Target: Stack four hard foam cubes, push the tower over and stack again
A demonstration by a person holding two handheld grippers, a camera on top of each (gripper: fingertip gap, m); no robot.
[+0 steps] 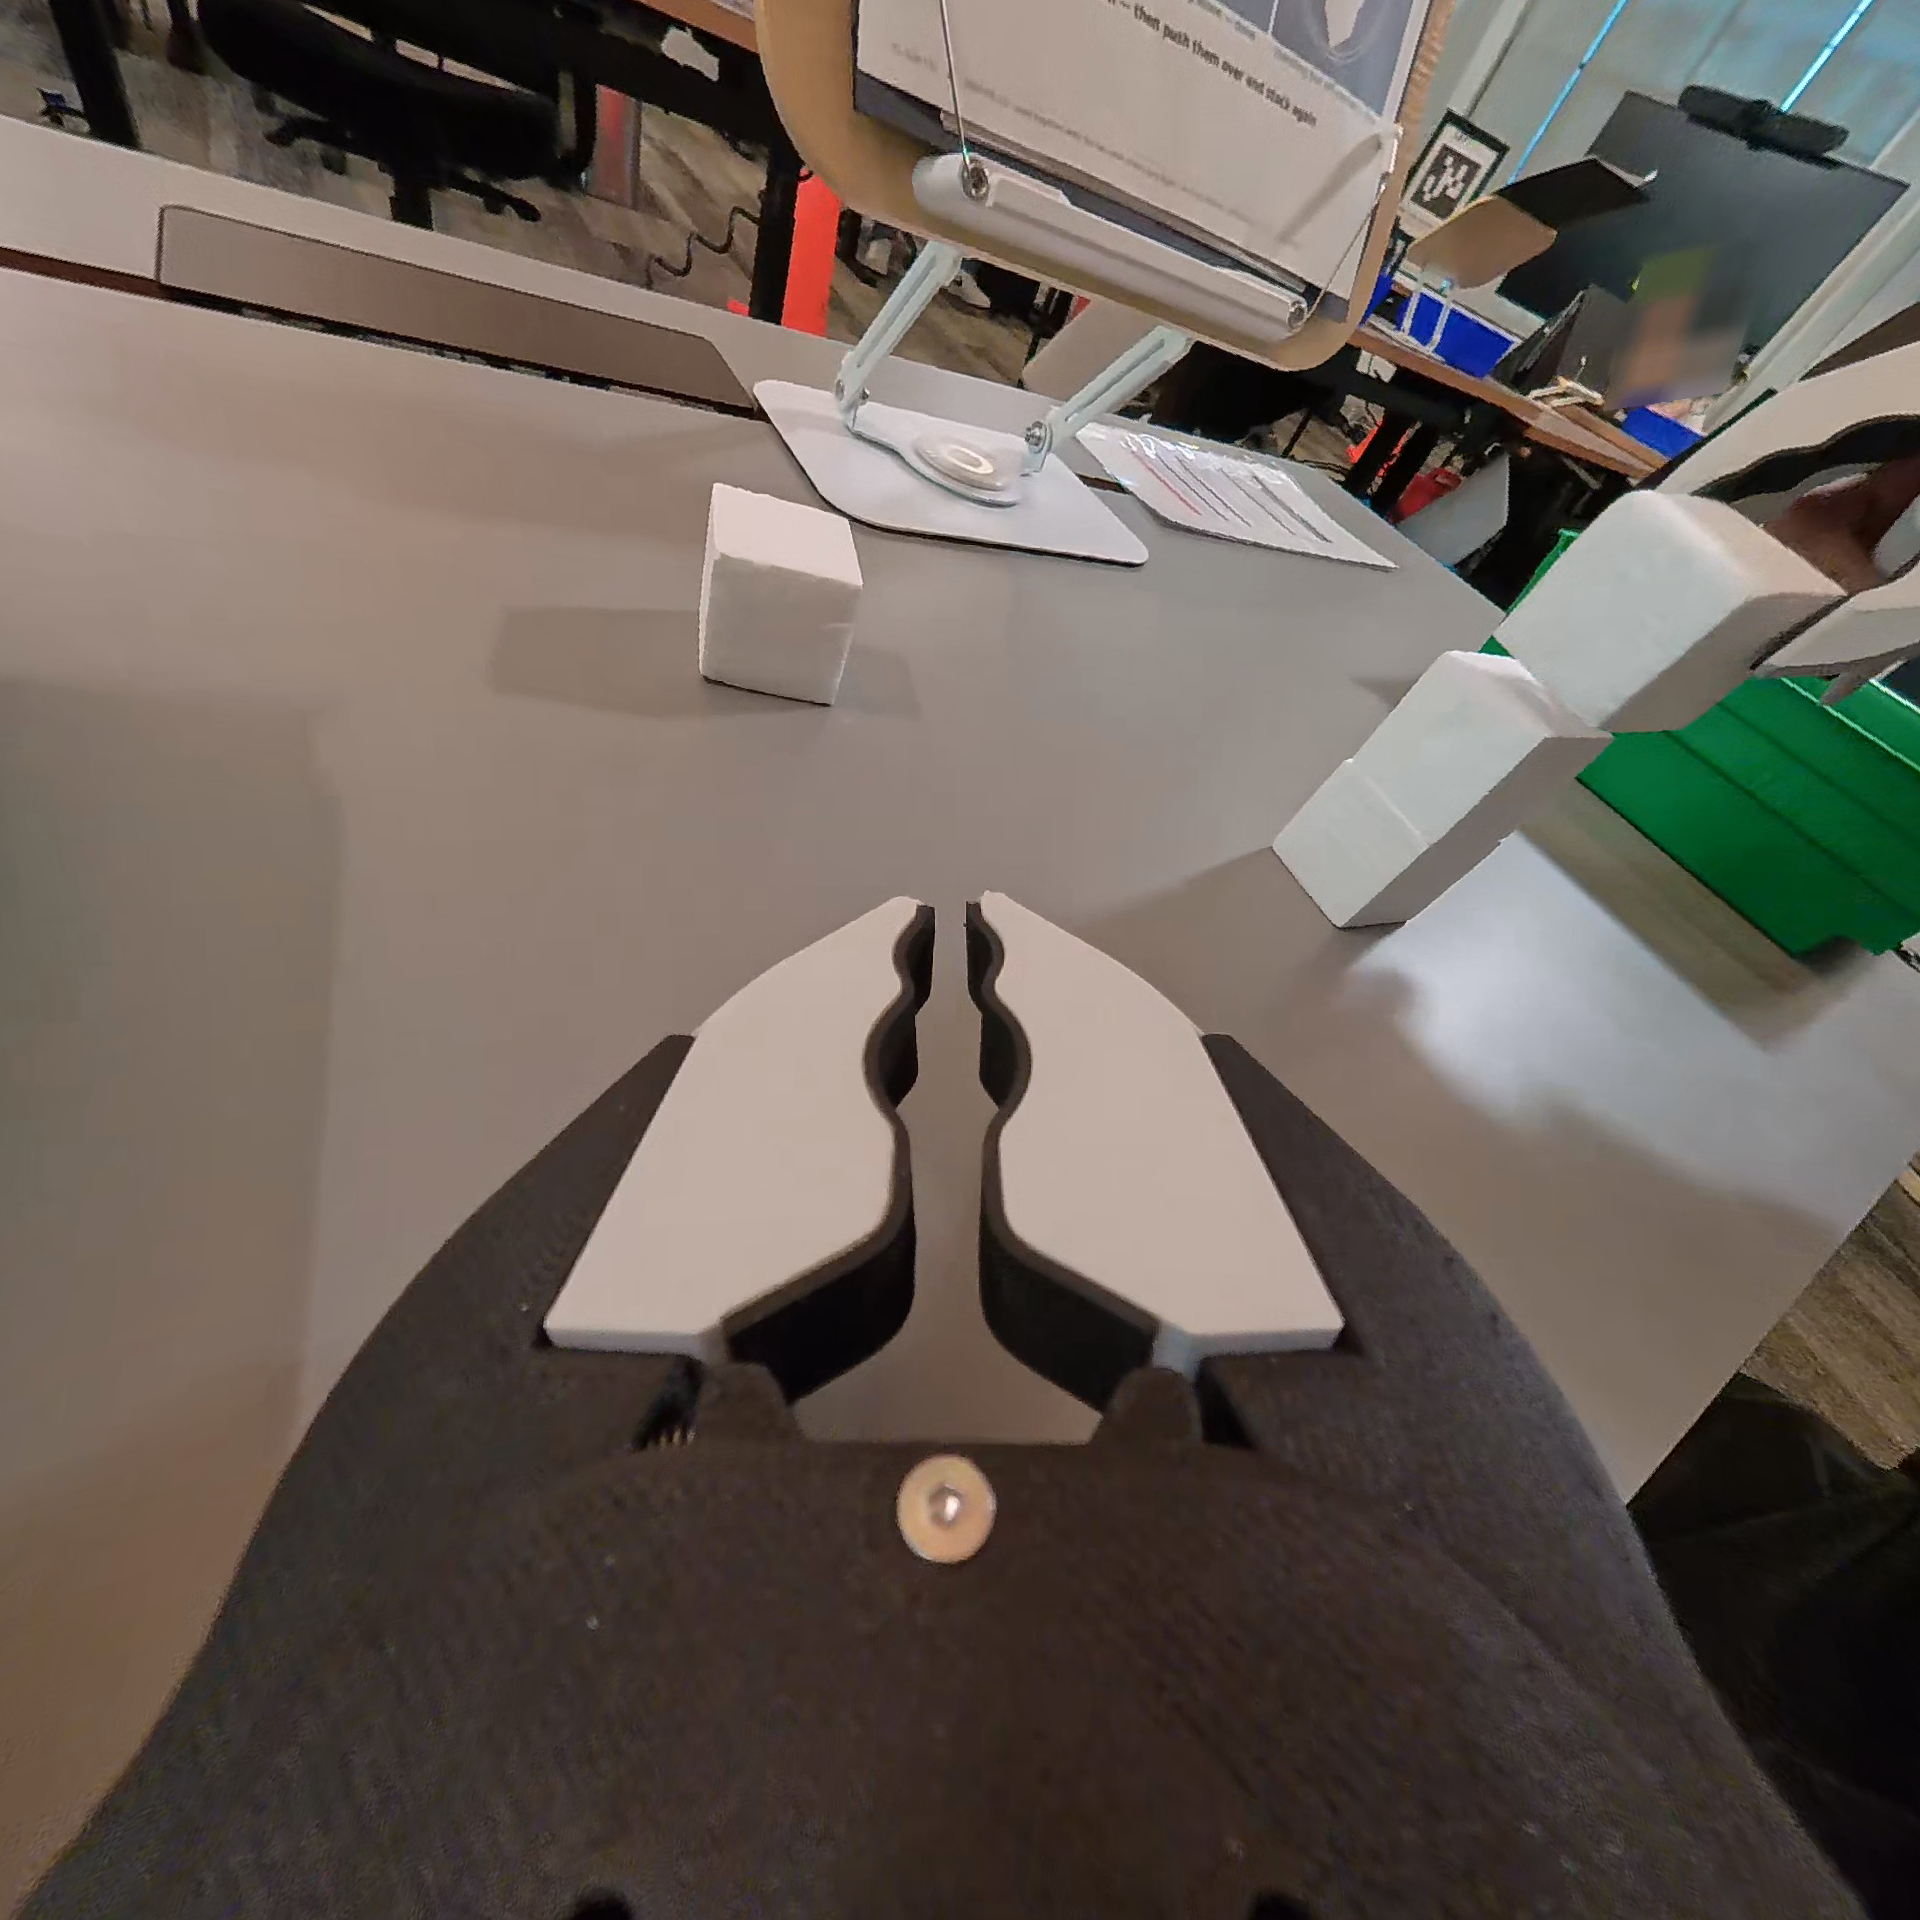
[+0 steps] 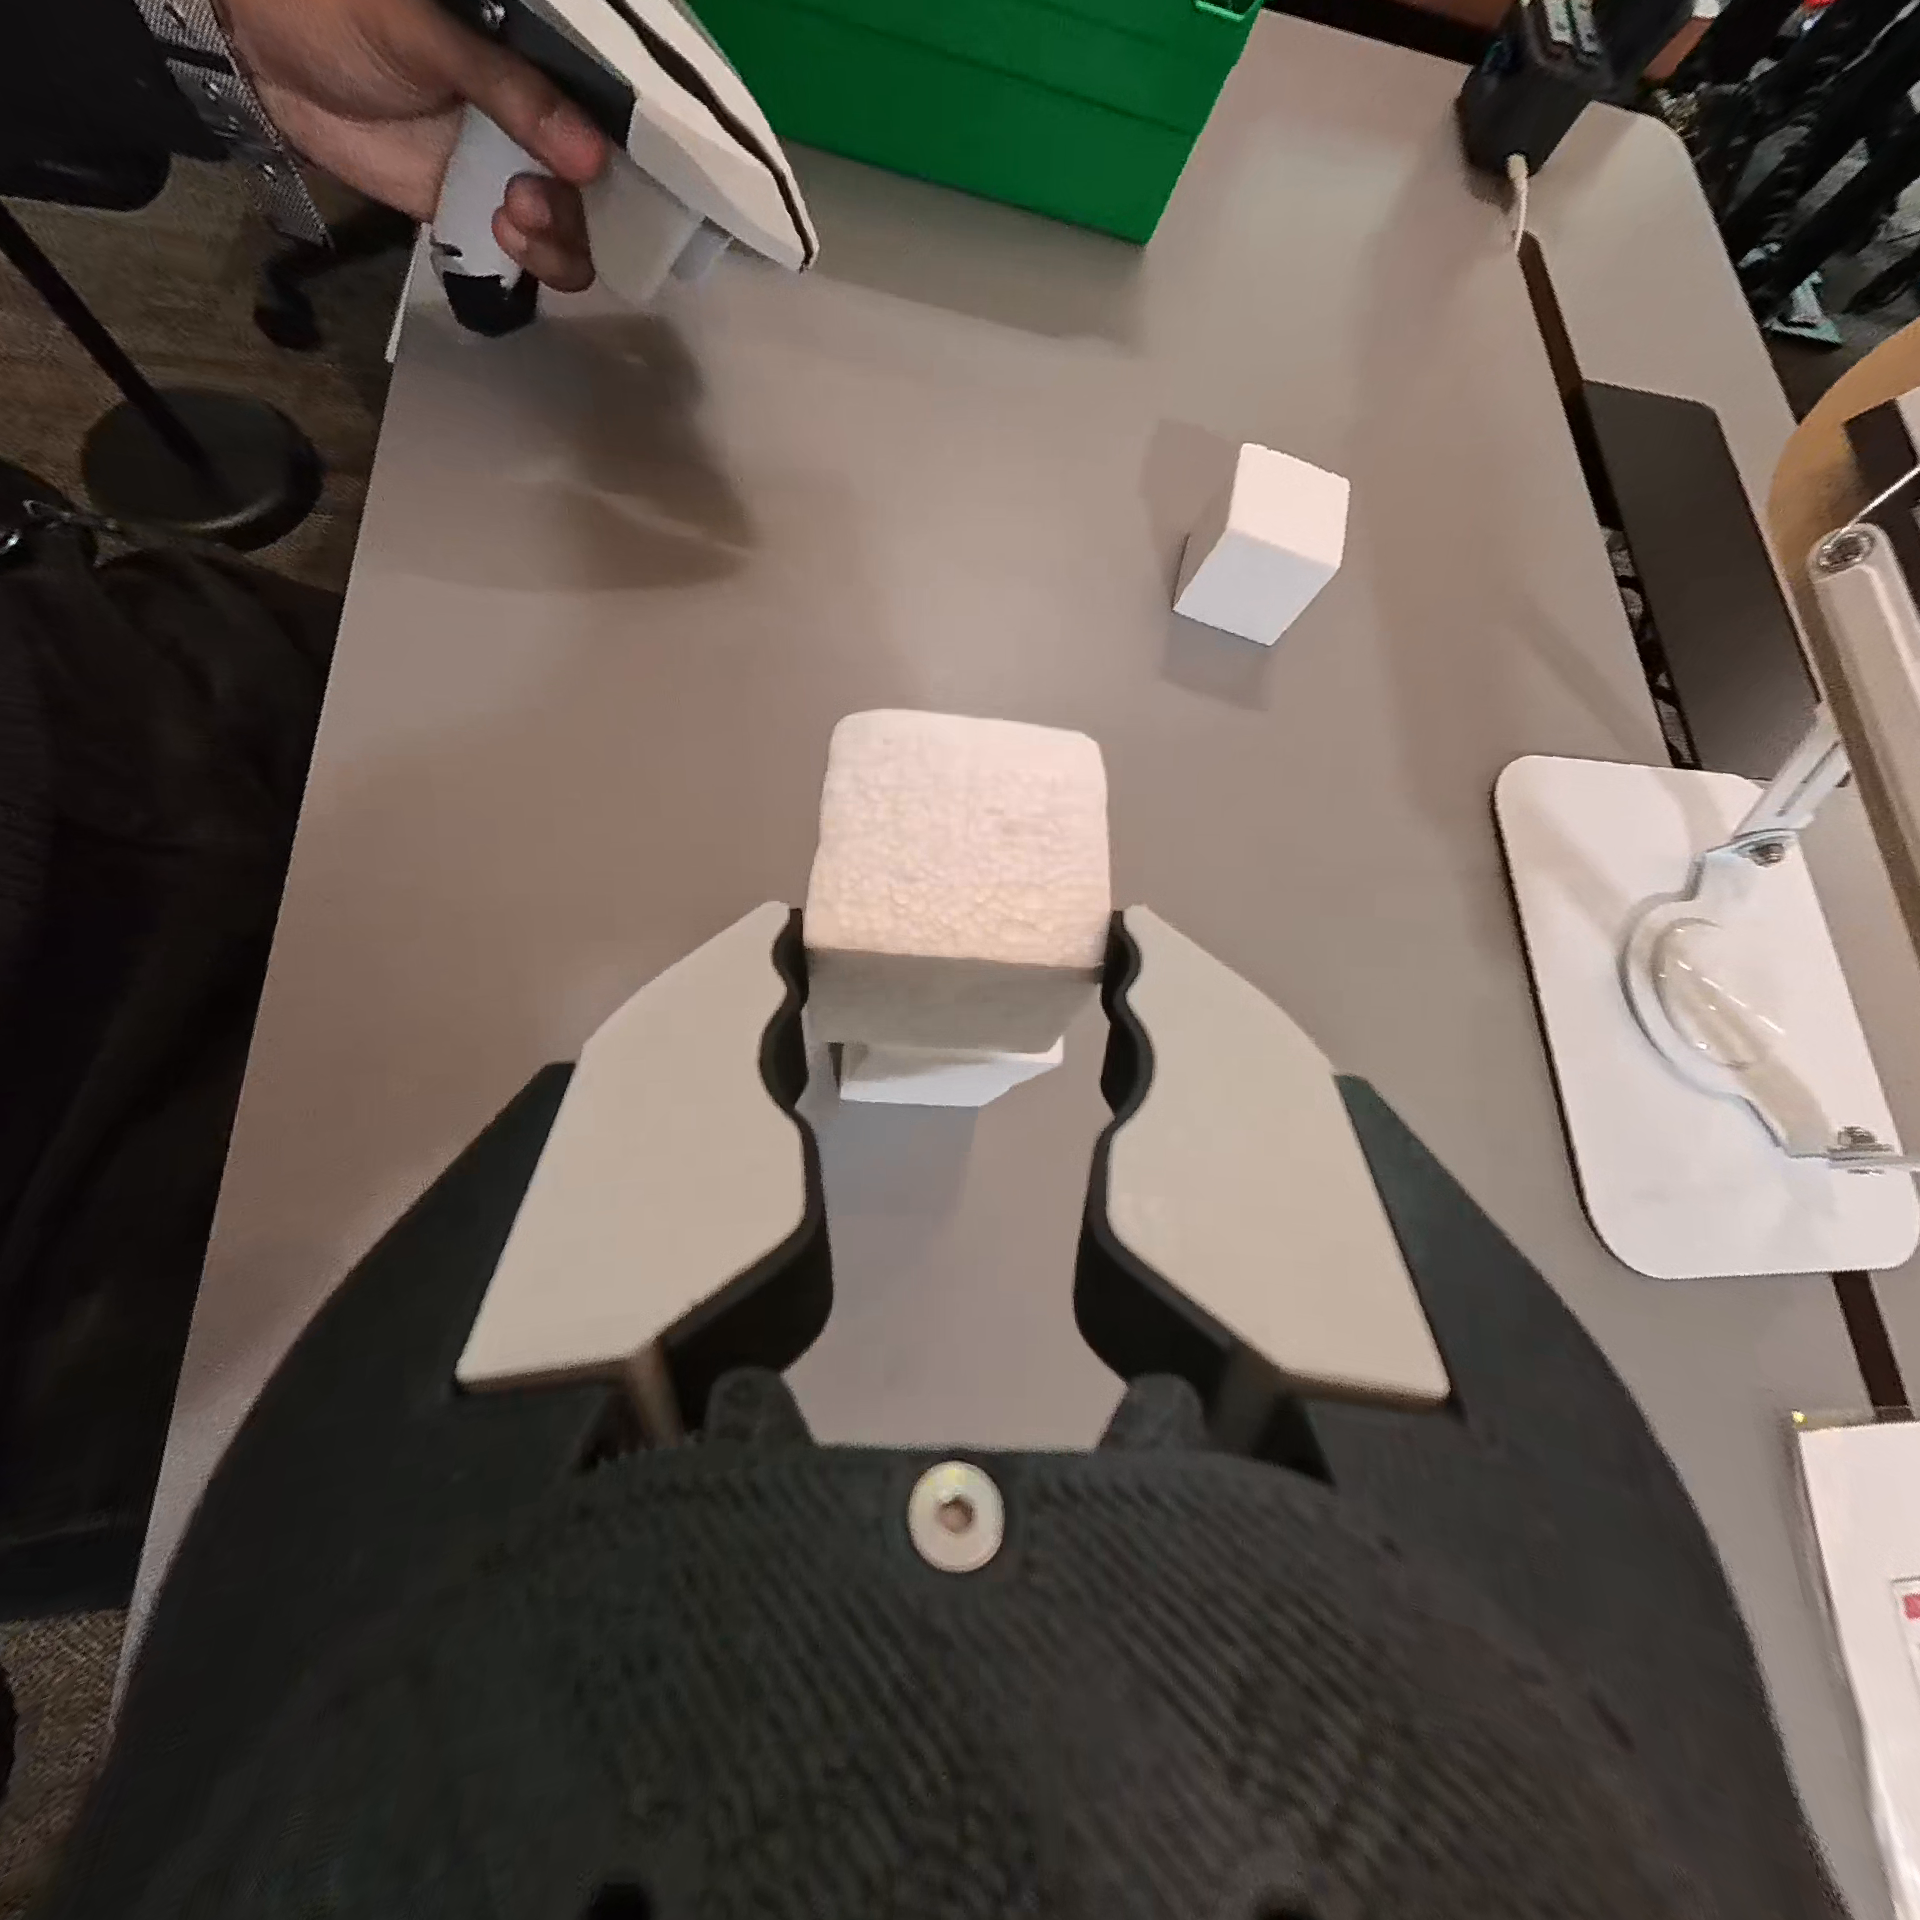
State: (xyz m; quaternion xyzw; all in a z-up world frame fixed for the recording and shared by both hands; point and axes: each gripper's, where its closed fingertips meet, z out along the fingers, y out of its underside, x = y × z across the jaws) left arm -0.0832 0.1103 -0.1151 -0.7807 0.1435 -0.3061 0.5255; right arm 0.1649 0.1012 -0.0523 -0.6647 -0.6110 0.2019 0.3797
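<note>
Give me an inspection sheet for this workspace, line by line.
Surface: grey table, bare in the middle.
Job's things: foam block held above a stack of blocks; a lone block stands apart.
Clutter: document stand, green bin, printed sheet.
Grippers: right gripper shut on the foam block; left gripper empty, jaws nearly closed.
Cables: white cable at the far edge.
Surroundings: office desks, chairs.
</note>
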